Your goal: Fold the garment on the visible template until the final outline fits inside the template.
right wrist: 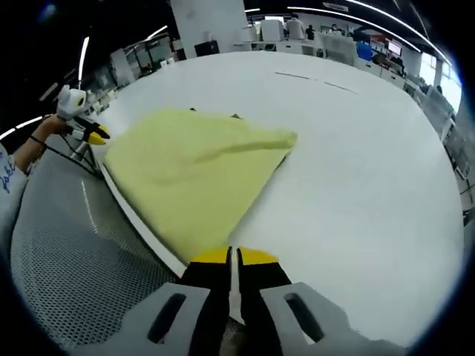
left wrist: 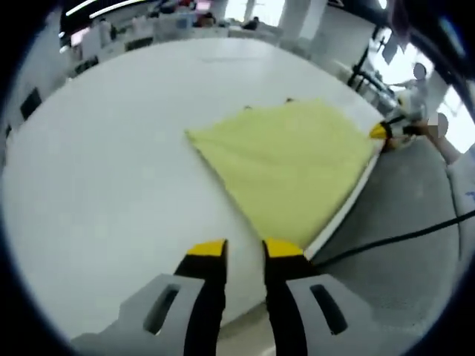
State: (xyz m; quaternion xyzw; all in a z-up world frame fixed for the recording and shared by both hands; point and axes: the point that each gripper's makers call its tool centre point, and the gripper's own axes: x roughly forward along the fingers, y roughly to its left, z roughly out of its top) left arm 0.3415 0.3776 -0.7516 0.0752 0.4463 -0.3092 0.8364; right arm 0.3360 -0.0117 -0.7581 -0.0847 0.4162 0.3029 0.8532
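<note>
Your left gripper (left wrist: 244, 249) hangs open near the yellow garment (left wrist: 291, 159) at the white worktop's (left wrist: 111, 170) edge; your right gripper (right wrist: 235, 256) is nearly closed, holding nothing.

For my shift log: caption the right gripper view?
Right gripper, jaws nearly closed, at the near corner of a pale yellow cloth garment on the white table.
</note>
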